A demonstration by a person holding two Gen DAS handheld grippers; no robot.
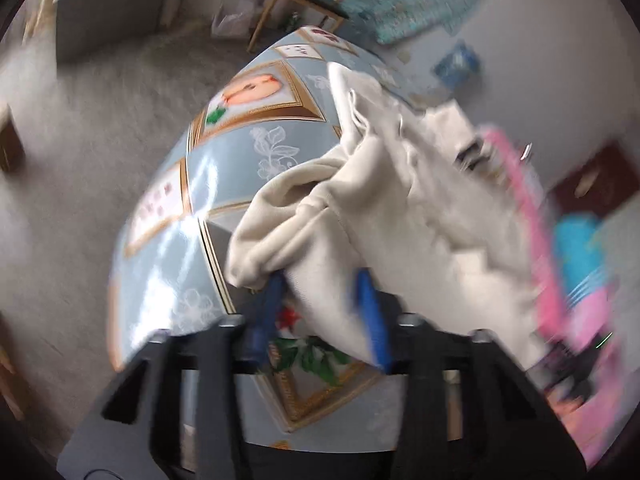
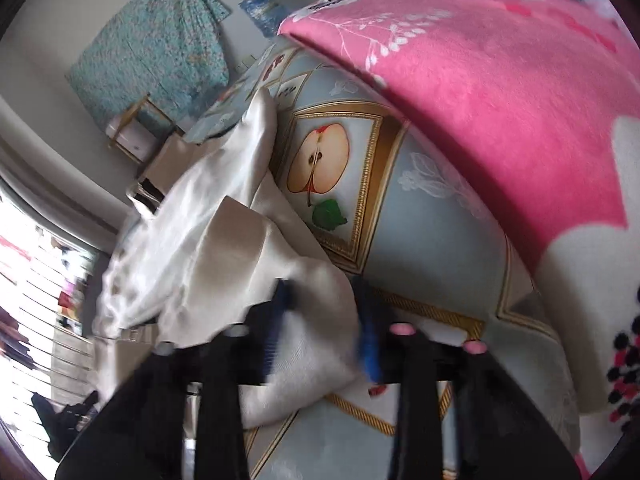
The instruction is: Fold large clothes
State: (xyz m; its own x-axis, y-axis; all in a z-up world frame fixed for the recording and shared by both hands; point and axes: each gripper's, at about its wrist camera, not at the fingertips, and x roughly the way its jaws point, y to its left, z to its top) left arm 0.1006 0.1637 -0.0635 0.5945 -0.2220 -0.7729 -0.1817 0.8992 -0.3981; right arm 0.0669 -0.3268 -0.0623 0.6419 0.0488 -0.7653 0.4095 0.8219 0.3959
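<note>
Two corners of the cream garment (image 1: 400, 216) are held, one in each gripper. The left gripper (image 1: 320, 312) is clamped on a thick hem fold, and the right gripper (image 2: 324, 328) is clamped on another bunched edge. The cloth hangs between them, above the patterned surface (image 2: 420, 216), beside the pink blanket (image 2: 500, 100). Judged from this, the lifting and spreading step is in hand; next, the garment should be lowered flat, with both grips kept.

A glossy blue fruit-print cloth (image 2: 420, 216) covers the bench, with a pink floral blanket (image 2: 500, 92) lying over its far side. Beyond, a teal quilt (image 2: 152, 44) hangs behind a small wooden stool (image 2: 136, 128); grey carpet (image 1: 100, 120) covers the floor.
</note>
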